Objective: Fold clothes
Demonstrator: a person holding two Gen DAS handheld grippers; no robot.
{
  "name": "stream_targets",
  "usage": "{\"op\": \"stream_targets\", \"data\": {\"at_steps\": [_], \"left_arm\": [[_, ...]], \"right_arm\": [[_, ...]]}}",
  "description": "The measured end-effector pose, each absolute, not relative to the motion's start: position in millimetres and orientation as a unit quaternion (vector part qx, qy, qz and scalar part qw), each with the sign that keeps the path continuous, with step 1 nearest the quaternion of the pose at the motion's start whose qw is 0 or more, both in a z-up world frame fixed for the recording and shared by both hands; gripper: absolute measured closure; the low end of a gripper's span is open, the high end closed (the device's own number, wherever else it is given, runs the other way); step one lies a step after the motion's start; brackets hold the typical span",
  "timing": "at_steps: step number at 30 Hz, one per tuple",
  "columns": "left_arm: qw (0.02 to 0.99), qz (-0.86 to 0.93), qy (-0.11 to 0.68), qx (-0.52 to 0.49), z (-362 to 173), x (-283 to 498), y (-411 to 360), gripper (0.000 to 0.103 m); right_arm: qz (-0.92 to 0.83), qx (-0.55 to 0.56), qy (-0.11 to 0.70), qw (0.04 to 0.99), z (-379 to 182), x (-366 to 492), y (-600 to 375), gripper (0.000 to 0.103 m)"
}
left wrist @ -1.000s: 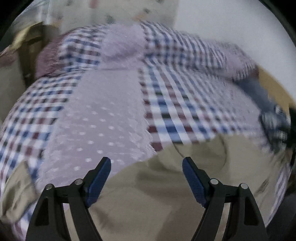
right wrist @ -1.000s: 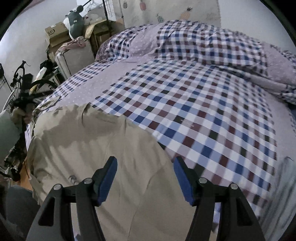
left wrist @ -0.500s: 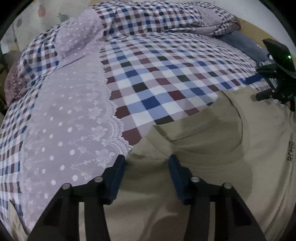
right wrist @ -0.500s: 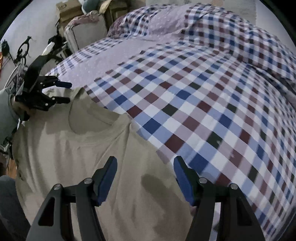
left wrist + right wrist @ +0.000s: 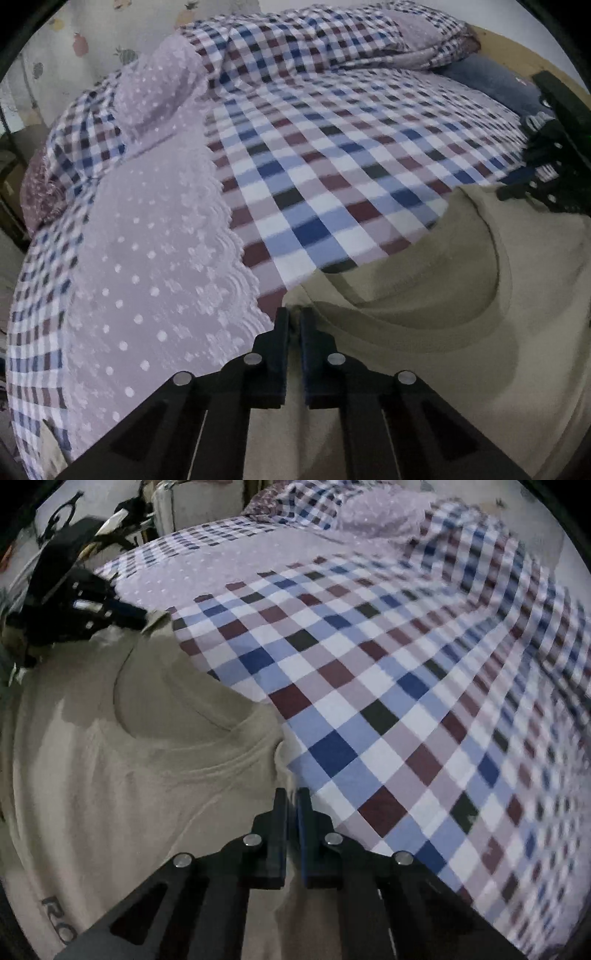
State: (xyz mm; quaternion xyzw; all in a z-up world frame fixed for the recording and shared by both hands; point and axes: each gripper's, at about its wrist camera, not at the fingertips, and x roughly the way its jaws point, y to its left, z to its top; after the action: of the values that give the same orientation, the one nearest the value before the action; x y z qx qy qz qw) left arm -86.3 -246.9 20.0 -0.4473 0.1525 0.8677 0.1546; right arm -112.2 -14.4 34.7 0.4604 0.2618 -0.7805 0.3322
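Both grippers, left (image 5: 293, 325) and right (image 5: 291, 805), are clamped on the beige T-shirt (image 5: 461, 369) shoulders beside the collar, spread on the checked bed (image 5: 332, 166). Soft, light, floppy fabric; shoulder seams give good hold.

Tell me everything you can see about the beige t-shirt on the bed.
The beige t-shirt is a soft knit with a ribbed round collar and dark lettering, partly cut off, on the chest. It lies spread face up on the checked bedspread, neck toward the pillows. The left gripper and right gripper are each shut on a shoulder edge beside the collar.
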Motion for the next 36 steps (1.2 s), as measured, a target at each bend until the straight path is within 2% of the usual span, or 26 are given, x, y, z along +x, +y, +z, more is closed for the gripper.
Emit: {"op": "stream_targets", "data": {"at_steps": [9, 11, 14, 17, 20, 22, 23, 24, 25, 26, 30, 32, 36], "left_arm": [[0.085, 0.891, 0.155, -0.419, 33, -125, -225, 0.103], [0.043, 0.898, 0.168, -0.405, 35, -144, -221, 0.103], [0.017, 0.903, 0.122, -0.413, 45, -176, -232, 0.103], [0.113, 0.879, 0.070, -0.457, 38, -193, -235, 0.103], [0.150, 0.862, 0.093, -0.474, 29, -181, -236, 0.103], [0.168, 0.851, 0.109, -0.484, 24, -171, -238, 0.097], [0.177, 0.846, 0.117, -0.489, 21, -165, -240, 0.091], [0.186, 0.840, 0.125, -0.494, 18, -160, -241, 0.079], [0.195, 0.834, 0.133, -0.499, 16, -155, -242, 0.072], [0.204, 0.827, 0.141, -0.504, 13, -149, -243, 0.059], [0.224, 0.823, 0.122, -0.508, 18, -144, -251, 0.053], [0.229, 0.826, 0.116, -0.502, 23, -141, -254, 0.043], [0.240, 0.831, 0.102, -0.491, 33, -136, -261, 0.041]], "right_arm": [[-0.835, 0.391, 0.293, 0.255, 72, -110, 2, 0.101], [-0.838, 0.386, 0.304, 0.237, 75, -118, 2, 0.102], [-0.838, 0.382, 0.323, 0.218, 73, -132, 0, 0.102], [-0.834, 0.385, 0.328, 0.220, 66, -144, -4, 0.102], [-0.829, 0.395, 0.323, 0.230, 56, -152, -6, 0.101], [-0.822, 0.408, 0.315, 0.243, 47, -151, -1, 0.101], [-0.821, 0.412, 0.308, 0.248, 44, -149, 1, 0.101], [-0.820, 0.416, 0.301, 0.253, 41, -147, 4, 0.101], [-0.819, 0.420, 0.294, 0.258, 38, -145, 7, 0.101], [-0.818, 0.424, 0.287, 0.263, 35, -143, 10, 0.100], [-0.819, 0.430, 0.270, 0.268, 27, -136, 14, 0.100], [-0.818, 0.433, 0.266, 0.269, 25, -134, 15, 0.100], [-0.819, 0.435, 0.262, 0.268, 26, -131, 16, 0.100]]}}
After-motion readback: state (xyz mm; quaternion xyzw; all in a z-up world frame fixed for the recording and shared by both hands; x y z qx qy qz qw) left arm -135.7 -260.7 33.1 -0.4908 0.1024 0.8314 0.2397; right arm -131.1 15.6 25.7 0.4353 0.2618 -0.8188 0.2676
